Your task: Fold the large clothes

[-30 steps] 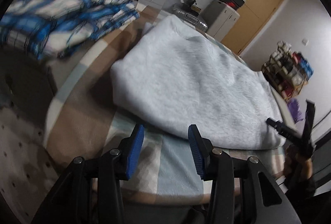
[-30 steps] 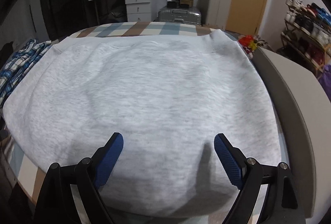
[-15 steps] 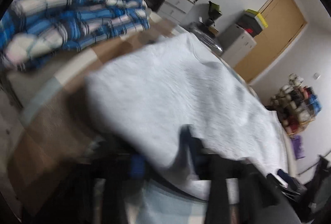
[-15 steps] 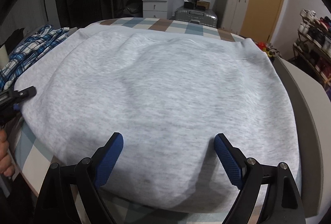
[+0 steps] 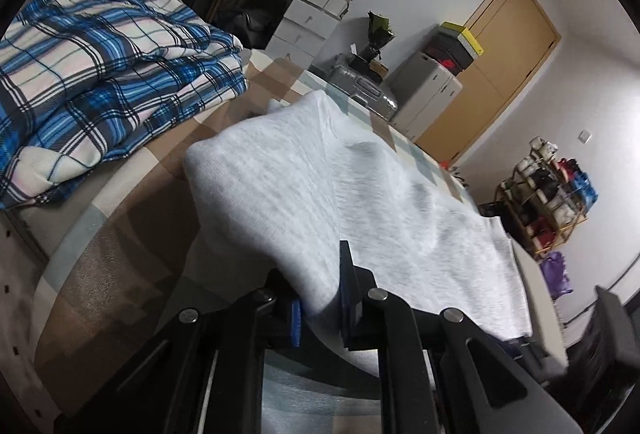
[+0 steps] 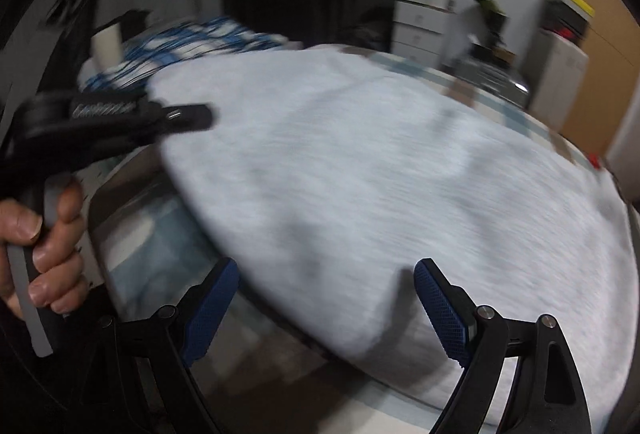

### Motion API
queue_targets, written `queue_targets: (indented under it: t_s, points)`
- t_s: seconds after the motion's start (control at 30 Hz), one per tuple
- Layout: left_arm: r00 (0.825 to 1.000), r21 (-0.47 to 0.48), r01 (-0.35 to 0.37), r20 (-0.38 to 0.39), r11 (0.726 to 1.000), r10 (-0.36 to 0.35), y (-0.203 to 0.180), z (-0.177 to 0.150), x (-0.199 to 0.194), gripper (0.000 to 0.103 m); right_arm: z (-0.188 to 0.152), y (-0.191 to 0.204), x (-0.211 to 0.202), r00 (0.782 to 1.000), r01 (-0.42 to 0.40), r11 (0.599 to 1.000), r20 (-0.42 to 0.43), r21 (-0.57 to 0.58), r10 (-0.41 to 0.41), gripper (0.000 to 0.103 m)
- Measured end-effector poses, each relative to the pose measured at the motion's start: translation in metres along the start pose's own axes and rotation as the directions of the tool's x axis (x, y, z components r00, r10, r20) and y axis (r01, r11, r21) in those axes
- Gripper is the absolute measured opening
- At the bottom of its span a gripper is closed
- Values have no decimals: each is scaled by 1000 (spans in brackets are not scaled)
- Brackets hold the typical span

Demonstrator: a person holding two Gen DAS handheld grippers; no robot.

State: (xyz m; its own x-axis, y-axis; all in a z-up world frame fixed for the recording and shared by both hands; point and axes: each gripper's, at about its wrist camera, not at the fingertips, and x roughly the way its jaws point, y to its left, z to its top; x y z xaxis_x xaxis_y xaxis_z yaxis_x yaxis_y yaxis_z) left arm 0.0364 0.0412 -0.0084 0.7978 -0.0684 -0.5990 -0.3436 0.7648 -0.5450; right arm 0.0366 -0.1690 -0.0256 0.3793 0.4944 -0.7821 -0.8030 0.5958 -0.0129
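Our left gripper [image 5: 318, 308] has just closed on the sweatshirt [image 5: 400, 218] corner; soft, floppy fleece. Our right gripper [image 6: 326, 308] gapes wide, empty, near that corner.

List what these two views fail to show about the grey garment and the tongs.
- Left wrist view: the grey garment's pinched edge is hidden between the left tongs, whose jaws have just been closing on it.
- Left wrist view: the garment's near right corner is cut off behind the tongs' frame.
- Right wrist view: motion blur smears the garment's weave and folds; the right tongs are open.
- Both views: sleeves and collar cannot be made out.
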Motion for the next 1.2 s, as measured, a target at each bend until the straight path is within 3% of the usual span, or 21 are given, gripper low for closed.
queue_targets:
  t_s: [0.07,0.2,0.27,0.3,0.4,0.43,0.47,0.53,0.67,0.87,1.03,1.1,1.17,1.2]
  points:
    - [999,-17,29,-12,999,-29,1,3,-1,8,7,24,12,1000,-17,997,7,-72,17,90]
    - [994,-88,102,-38,991,-105,10,7,-2,8,21,54,44,995,100,976,20,-194,-98,89]
    - [990,-114,122,-52,986,-129,12,8,0,8,27,51,54,990,142,972,27,-185,-139,68]
    - [988,-124,132,-67,983,-141,15,7,1,8,29,49,57,986,169,970,27,-176,-167,43]
    - [977,-153,170,-105,973,-187,20,4,-5,12,34,39,52,990,136,981,51,-135,-130,23]
    - [970,-172,195,-114,965,-217,22,2,-7,22,35,33,47,991,118,988,71,-103,-111,19]
    - [958,-191,237,-120,953,-262,24,0,-10,39,36,29,44,992,105,992,73,-74,-100,19]
    - [948,-199,271,-113,942,-297,24,-4,-18,63,37,18,42,995,62,998,74,-5,-62,17]
    - [927,-216,314,-140,925,-347,21,-8,-14,64,40,11,42,996,41,998,82,54,-45,17]
    - [887,-336,327,-214,883,-410,17,-1,22,64,40,14,36,995,38,997,93,74,-45,17]
    - [909,-375,266,-210,888,-361,12,5,34,64,31,19,26,995,38,998,86,53,-42,17]
    - [932,-426,212,-182,879,-313,18,0,33,64,25,24,21,996,30,998,78,47,-34,17]
    - [950,-458,203,-122,866,-287,24,-4,28,63,18,29,15,997,12,999,75,34,-14,17]
    - [958,-436,199,-102,878,-269,20,-5,24,59,14,31,12,997,3,999,75,33,-5,17]
